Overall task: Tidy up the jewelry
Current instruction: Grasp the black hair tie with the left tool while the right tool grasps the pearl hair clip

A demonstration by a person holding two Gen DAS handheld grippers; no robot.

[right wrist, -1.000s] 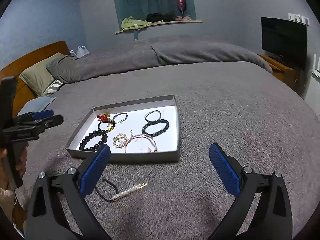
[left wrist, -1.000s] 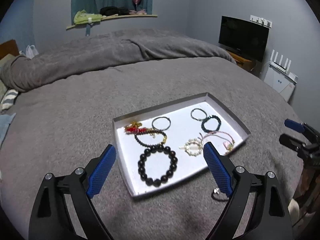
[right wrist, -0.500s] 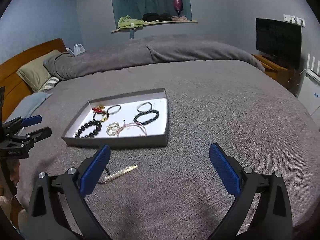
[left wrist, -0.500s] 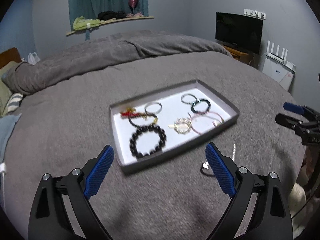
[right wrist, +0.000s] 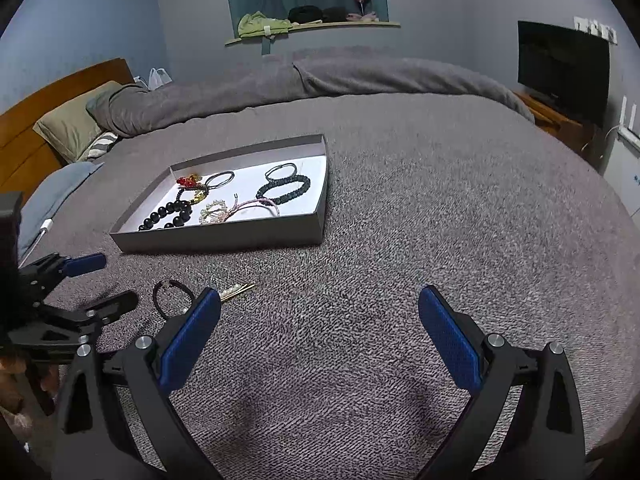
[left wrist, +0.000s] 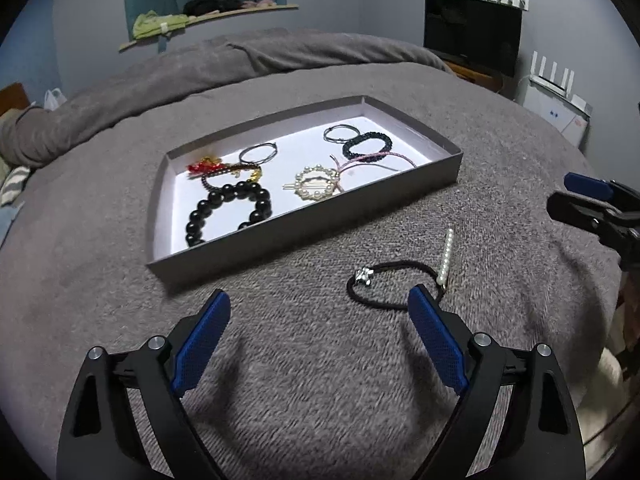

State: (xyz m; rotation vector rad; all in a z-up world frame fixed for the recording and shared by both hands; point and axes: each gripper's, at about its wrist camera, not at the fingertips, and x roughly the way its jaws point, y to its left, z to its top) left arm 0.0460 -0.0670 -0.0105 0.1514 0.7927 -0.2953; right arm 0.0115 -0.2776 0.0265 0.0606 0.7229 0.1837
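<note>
A grey tray (left wrist: 304,222) with a white floor lies on the grey bed and holds several bracelets and hair ties, among them a black bead bracelet (left wrist: 228,212) and a pearl ring clip (left wrist: 314,186). On the blanket in front of it lie a black hair tie with a silver charm (left wrist: 394,284) and a pearl hair pin (left wrist: 446,254). My left gripper (left wrist: 320,320) is open and empty, low over the blanket just left of the hair tie. My right gripper (right wrist: 320,320) is open and empty. The tray (right wrist: 224,236), hair tie (right wrist: 172,294) and pin (right wrist: 236,290) also show in the right wrist view.
A rolled grey duvet (right wrist: 320,80) lies across the far side of the bed. Pillows (right wrist: 72,124) and a wooden headboard (right wrist: 36,120) are at the left. A TV (right wrist: 560,68) stands at the right. A wall shelf (right wrist: 312,26) holds clothes.
My left gripper has pulled back from over the tray and dropped toward the blanket near the hair tie and pin. My right gripper has drawn back a little from the tray.
</note>
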